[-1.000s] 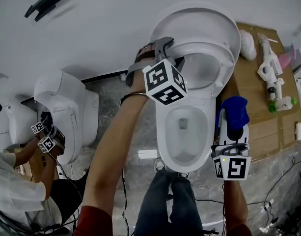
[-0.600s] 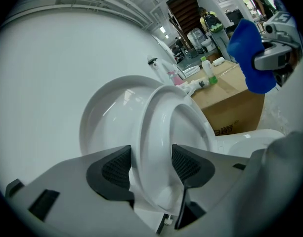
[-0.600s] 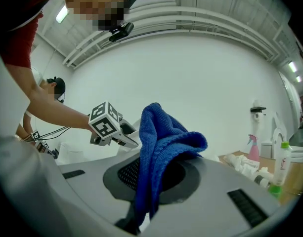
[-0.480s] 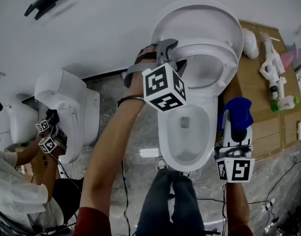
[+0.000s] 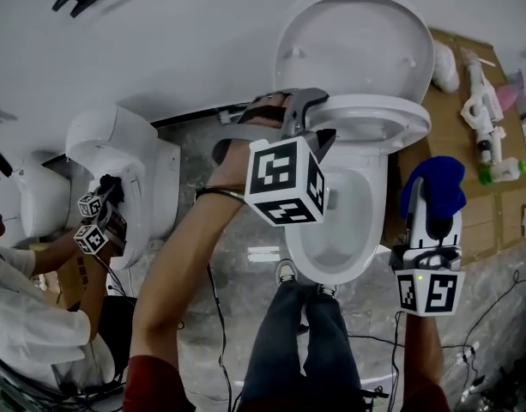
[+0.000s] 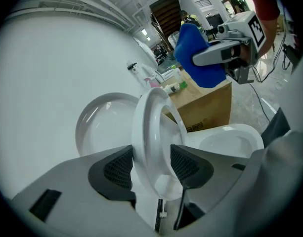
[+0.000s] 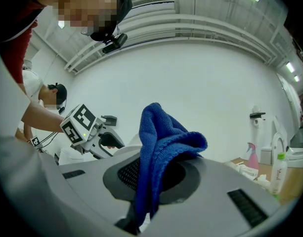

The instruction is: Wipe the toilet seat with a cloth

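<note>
Head view: left gripper (image 5: pixel 310 114) at the left edge of the toilet seat (image 5: pixel 378 114), which stands half raised between the upright lid (image 5: pixel 357 41) and the bowl (image 5: pixel 335 230). Open floor to the left, cardboard box (image 5: pixel 456 110) close on the right. Right gripper (image 5: pixel 430 202) hangs beside the bowl, apart from it. Left gripper view: jaws have just been closing and are grasping the seat rim. Right gripper view: jaws clenched on the blue cloth (image 7: pixel 158 147), folds bunched above them.
</note>
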`<state>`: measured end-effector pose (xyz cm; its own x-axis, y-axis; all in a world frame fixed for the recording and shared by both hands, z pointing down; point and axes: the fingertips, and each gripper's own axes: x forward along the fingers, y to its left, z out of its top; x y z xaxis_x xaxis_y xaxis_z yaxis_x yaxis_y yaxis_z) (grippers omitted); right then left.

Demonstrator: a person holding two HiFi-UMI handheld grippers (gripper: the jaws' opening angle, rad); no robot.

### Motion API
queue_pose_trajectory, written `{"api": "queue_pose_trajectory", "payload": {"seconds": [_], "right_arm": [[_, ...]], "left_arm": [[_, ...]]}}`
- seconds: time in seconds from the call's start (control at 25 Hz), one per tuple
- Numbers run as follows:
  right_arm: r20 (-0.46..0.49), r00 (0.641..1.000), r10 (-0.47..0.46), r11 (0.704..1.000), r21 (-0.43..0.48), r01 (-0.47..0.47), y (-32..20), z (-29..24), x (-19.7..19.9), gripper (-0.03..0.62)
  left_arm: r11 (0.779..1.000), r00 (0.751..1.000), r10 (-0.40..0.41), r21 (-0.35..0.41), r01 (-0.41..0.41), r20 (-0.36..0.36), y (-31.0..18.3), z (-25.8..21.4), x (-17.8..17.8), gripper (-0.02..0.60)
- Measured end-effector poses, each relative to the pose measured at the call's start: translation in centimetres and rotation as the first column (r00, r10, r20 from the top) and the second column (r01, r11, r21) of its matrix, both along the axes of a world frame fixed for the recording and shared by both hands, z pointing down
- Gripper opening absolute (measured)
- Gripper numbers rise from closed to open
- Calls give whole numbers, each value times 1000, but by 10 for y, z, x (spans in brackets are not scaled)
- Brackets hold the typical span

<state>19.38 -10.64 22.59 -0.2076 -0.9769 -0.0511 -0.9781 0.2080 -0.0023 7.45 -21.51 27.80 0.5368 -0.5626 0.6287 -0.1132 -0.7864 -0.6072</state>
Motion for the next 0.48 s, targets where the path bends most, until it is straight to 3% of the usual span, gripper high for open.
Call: {"api": "queue_pose_trajectory", "payload": {"seconds": [0.32,0.48], "right_arm": [[48,999,-18,998,62,15,31,-44,-8,54],[58,997,-47,996,73,42,45,-56,-17,54]], "left_arm": [[995,995,82,-56,-79,54,70,8,-12,249],[993,995,88,-79,-85,36,92,11,-15,190]]}}
